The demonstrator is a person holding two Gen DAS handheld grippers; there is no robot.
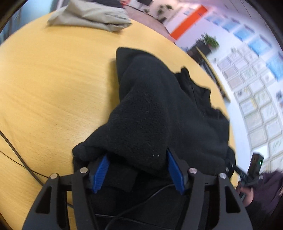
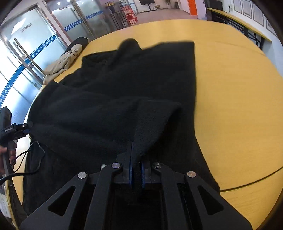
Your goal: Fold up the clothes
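A black fleece garment (image 1: pixel 159 113) lies bunched on the round yellow table (image 1: pixel 44 79). In the left wrist view my left gripper (image 1: pixel 138 169) has its blue pads (image 1: pixel 100 175) wide apart, and a fold of the fleece drapes over and between them. In the right wrist view the same black fleece (image 2: pixel 115 92) spreads across the table (image 2: pixel 238 106). My right gripper (image 2: pixel 137 169) is shut on a raised fold of it, and the cloth rises in a ridge from the pads. The left gripper (image 2: pixel 26 128) shows at the far left edge, at the garment's side.
A folded beige garment (image 1: pixel 92 16) lies at the table's far edge, also in the right wrist view (image 2: pixel 67 60). Thin black cables (image 1: pixel 21 159) cross the table near me. The table edge (image 1: pixel 217 85) runs along the right, with floor beyond. Glass doors (image 2: pixel 26 53) stand behind.
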